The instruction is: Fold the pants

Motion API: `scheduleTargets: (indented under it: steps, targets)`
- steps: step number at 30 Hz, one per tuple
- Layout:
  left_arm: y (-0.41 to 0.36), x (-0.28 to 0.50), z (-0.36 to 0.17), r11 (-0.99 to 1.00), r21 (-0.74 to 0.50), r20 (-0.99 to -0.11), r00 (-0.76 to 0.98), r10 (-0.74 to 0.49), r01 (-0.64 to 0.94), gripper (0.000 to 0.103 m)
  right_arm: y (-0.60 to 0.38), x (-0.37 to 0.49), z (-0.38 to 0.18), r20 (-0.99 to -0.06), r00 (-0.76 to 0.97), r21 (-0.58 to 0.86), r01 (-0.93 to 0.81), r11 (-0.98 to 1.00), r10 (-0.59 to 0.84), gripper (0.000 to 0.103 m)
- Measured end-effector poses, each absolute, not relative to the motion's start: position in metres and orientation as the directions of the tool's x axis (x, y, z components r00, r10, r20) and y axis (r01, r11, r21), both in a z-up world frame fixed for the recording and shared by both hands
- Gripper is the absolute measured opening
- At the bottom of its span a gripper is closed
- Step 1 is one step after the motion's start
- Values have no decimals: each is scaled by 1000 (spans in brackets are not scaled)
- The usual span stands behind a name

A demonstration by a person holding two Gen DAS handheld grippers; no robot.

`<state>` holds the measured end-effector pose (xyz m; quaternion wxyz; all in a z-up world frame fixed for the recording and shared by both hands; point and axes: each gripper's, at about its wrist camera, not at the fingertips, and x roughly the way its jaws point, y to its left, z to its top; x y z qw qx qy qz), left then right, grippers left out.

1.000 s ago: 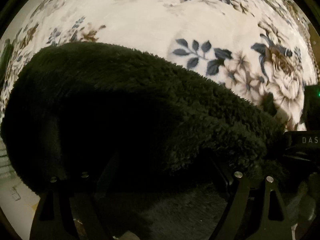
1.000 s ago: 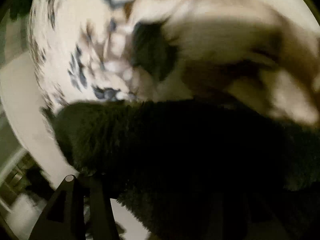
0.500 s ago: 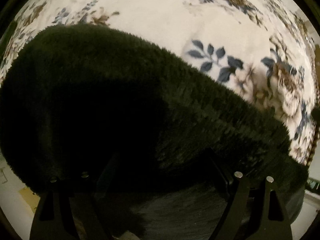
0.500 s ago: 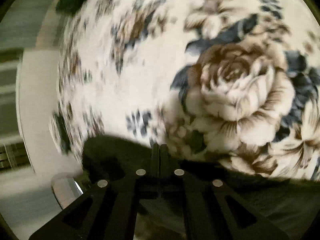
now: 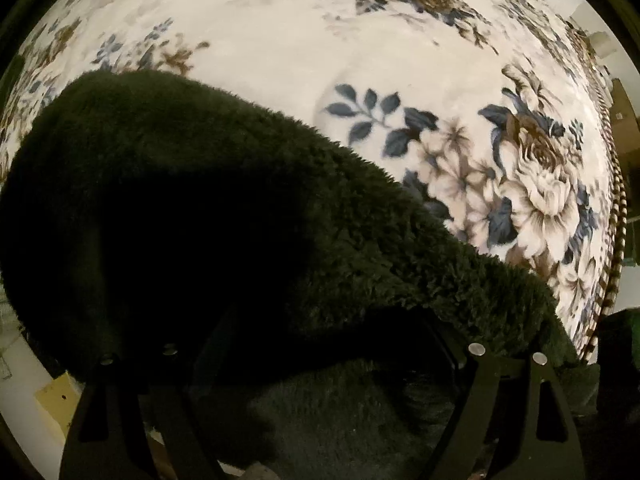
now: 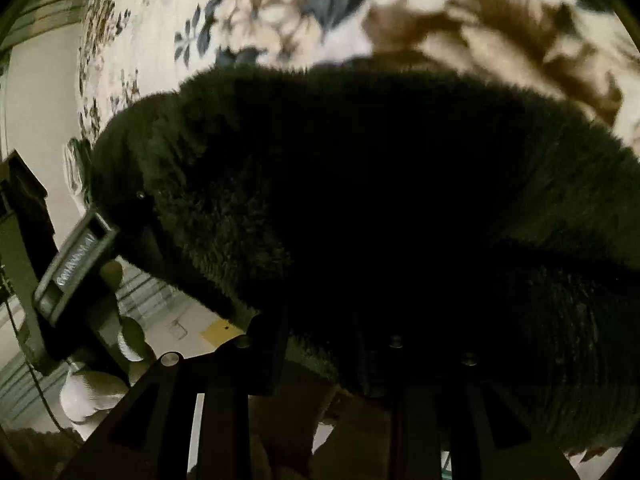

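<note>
Left gripper (image 5: 320, 360): jaws spread wide, dark fleece pants (image 5: 240, 208) bunched between them. Right gripper (image 6: 340, 344): jaws apart, fleece between them, grasp unclear. Pants lie on floral blanket (image 5: 400, 52); pale floor (image 6: 36, 92) beyond.

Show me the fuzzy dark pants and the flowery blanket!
fuzzy dark pants (image 5: 248, 208): left wrist view, on the fluffy top layer.
flowery blanket (image 5: 280, 32): left wrist view, on a bare pale patch.

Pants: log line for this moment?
pants dark, fuzzy, on floral blanket | left claw open, straddling fabric | right claw over pants, state unclear
</note>
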<state>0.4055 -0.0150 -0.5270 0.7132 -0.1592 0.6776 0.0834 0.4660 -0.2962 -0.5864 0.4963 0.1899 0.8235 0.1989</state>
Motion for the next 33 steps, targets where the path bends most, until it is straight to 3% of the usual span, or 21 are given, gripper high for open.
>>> scheduleTargets:
  steps: [4, 6, 10, 15, 16, 19, 24, 27, 29, 31, 33]
  targets:
    - [-9, 398, -531, 936, -104, -994, 62, -89, -335, 84, -277, 467, -583, -752, -462, 532, -2, 847, 471, 32]
    - [-4, 397, -532, 938, -92, -995, 56, -78, -334, 84, -285, 482, -579, -761, -395, 548, 36, 836, 516, 39]
    - [3, 398, -533, 934, -87, -996, 60, -70, -347, 84, -305, 513, -586, -704, -247, 645, 172, 745, 666, 77]
    - [9, 397, -532, 935, -85, -996, 61, -69, -343, 84, -287, 524, -635, -601, -284, 706, 248, 663, 747, 83]
    - [10, 397, -532, 936, -84, -996, 61, -67, -341, 84, -284, 525, -638, -581, -291, 719, 255, 647, 760, 78]
    - [13, 393, -534, 935, -83, -996, 59, -67, -346, 84, -282, 531, -621, -608, -280, 720, 199, 665, 743, 20]
    - [18, 390, -545, 917, -96, -995, 42, -87, -388, 84, -304, 566, -574, -659, -104, 712, 233, 662, 745, 16]
    - [19, 391, -543, 913, -105, -994, 52, -92, -394, 84, -304, 582, -571, -751, -164, 607, 213, 766, 640, 26]
    - [16, 394, -537, 919, -104, -994, 67, -84, -381, 84, -302, 583, -560, -765, -192, 594, 159, 789, 615, 62]
    - [12, 395, -531, 928, -100, -994, 86, -74, -359, 84, -291, 573, -546, -782, -241, 577, 71, 814, 575, 70]
    - [9, 398, -526, 935, -96, -993, 95, -67, -341, 84, -286, 560, -548, -774, -316, 572, 23, 820, 549, 72]
